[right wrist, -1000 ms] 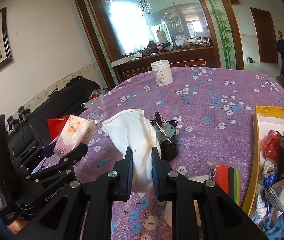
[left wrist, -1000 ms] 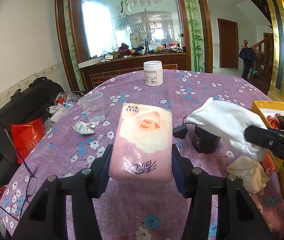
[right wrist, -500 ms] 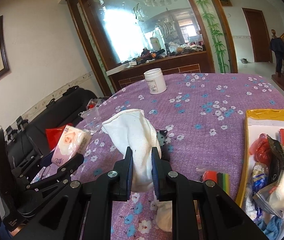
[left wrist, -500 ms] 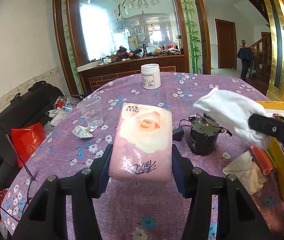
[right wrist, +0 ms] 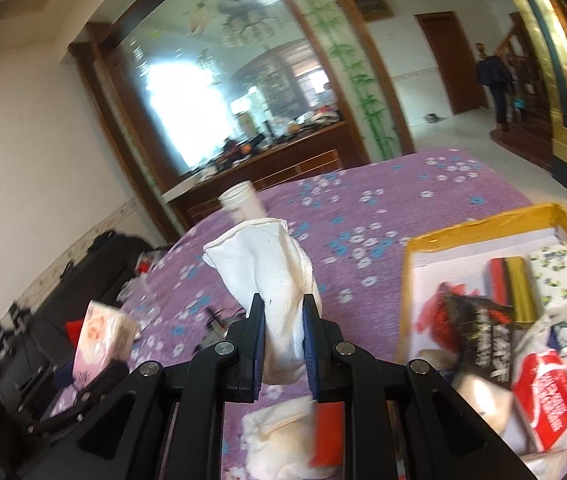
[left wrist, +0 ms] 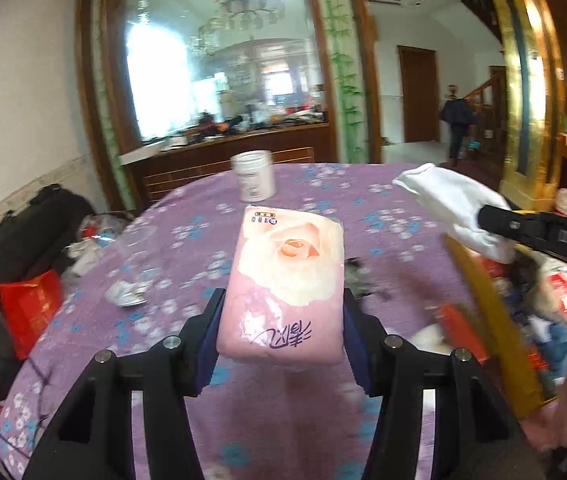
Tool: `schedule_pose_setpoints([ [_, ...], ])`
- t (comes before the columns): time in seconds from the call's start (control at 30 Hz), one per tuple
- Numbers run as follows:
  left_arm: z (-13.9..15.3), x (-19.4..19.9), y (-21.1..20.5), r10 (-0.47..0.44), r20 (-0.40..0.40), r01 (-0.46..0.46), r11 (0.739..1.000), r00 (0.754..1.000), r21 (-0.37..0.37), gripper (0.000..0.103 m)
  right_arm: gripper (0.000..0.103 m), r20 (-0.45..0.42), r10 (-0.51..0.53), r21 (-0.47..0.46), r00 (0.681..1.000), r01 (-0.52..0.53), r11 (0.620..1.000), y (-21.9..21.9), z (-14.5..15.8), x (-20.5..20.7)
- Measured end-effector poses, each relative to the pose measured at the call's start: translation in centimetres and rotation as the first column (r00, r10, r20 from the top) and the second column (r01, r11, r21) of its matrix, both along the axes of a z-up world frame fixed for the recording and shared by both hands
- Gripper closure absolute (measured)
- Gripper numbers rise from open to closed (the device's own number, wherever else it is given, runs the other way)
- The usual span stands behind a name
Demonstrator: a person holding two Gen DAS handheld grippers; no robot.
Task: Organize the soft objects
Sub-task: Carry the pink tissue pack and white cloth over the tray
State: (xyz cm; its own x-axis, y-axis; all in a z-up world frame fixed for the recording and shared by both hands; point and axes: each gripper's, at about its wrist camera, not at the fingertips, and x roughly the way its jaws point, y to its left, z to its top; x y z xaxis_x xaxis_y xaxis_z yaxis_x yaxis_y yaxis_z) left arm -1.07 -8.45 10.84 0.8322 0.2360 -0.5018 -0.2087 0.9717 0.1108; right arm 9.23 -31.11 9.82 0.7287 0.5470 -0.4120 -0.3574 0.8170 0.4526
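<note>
My left gripper (left wrist: pixel 281 312) is shut on a pink tissue pack (left wrist: pixel 287 280) printed with a rose, held above the purple flowered tablecloth (left wrist: pixel 187 240). The same pack (right wrist: pixel 101 332) shows at the lower left of the right wrist view. A white cloth (right wrist: pixel 267 276) stands up between the pads of my right gripper (right wrist: pixel 282 320), which is shut on it. In the left wrist view that white cloth (left wrist: pixel 451 208) and the right gripper's black finger hang over the left rim of the yellow box (left wrist: pixel 487 316).
The yellow box (right wrist: pixel 479 224) at the right holds packets, a floral tissue pack (right wrist: pixel 559 276) and a red bag (right wrist: pixel 547 392). Another white cloth (right wrist: pixel 279 440) and a red item (right wrist: pixel 329 436) lie below my right gripper. A white jar (left wrist: pixel 253 180) stands far back. A black sofa (left wrist: pixel 23 248) is left.
Both grippers have swung to the right, toward the yellow box, each keeping its load. The right gripper has rolled, tilting its view. The black motor has dropped out of the left wrist view.
</note>
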Motion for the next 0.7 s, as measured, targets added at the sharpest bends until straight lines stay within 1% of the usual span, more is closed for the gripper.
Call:
schedule_pose_setpoints([
  [0.07,0.4,0.6,-1.4,-0.049,-0.002,0.049,0.999,0.999,-0.019,0.05,0.085,-0.022,-0.07,0.024,0.997,0.071,0.997,-2.0,0.0,0.6],
  [0.17,1.1,1.7,-3.8,-0.135,-0.003,0.134,0.99,0.991,-0.05,0.05,0.085,-0.056,-0.188,0.045,0.981,0.19,0.981,-5.2,-0.1,1.5],
  [0.23,1.2,2.2,-5.4,-0.189,-0.009,0.187,0.979,0.982,-0.077,0.05,0.085,-0.083,-0.274,0.05,0.958,0.278,0.959,-7.3,-0.2,1.7],
  [0.27,1.2,2.5,-6.1,-0.209,-0.014,0.207,0.974,0.978,-0.089,0.05,0.085,-0.097,-0.329,0.05,0.939,0.335,0.941,-8.6,-0.3,1.7],
  [0.3,1.1,2.8,-6.8,-0.24,-0.021,0.236,0.965,0.971,-0.109,0.05,0.085,-0.108,-0.361,0.058,0.926,0.369,0.928,-9.5,-0.4,1.8],
  [0.33,1.0,3.3,-7.8,-0.28,-0.034,0.274,0.952,0.959,-0.135,0.05,0.085,-0.118,-0.392,0.06,0.913,0.4,0.914,-10.3,-0.5,1.8],
  [0.37,1.0,3.8,-8.4,-0.305,-0.042,0.295,0.944,0.952,-0.148,0.05,0.085,-0.129,-0.444,0.044,0.887,0.452,0.891,-11.3,-0.6,1.7],
  [0.4,0.9,4.3,-9.5,-0.355,-0.053,0.341,0.923,0.933,-0.177,0.05,0.085,-0.138,-0.47,0.043,0.872,0.48,0.876,-12.1,-0.6,1.6],
  [0.5,0.4,5.2,-11.9,-0.443,-0.074,0.418,0.881,0.894,-0.22,0.05,0.085,-0.193,-0.515,0.066,0.835,0.535,0.842,-14.5,-1.0,1.4],
  [0.57,0.0,5.8,-13.6,-0.496,-0.087,0.463,0.85,0.864,-0.25,0.05,0.085,-0.219,-0.516,0.071,0.828,0.541,0.838,-15.6,-1.4,1.5],
  [0.67,-0.8,5.9,-15.2,-0.543,-0.11,0.499,0.821,0.832,-0.279,0.05,0.084,-0.253,-0.508,0.073,0.823,0.54,0.839,-17.2,-1.7,0.9],
  [0.7,-1.2,5.8,-16.0,-0.56,-0.118,0.514,0.811,0.82,-0.278,0.05,0.083,-0.252,-0.513,0.057,0.821,0.541,0.839,-17.8,-1.7,0.5],
])
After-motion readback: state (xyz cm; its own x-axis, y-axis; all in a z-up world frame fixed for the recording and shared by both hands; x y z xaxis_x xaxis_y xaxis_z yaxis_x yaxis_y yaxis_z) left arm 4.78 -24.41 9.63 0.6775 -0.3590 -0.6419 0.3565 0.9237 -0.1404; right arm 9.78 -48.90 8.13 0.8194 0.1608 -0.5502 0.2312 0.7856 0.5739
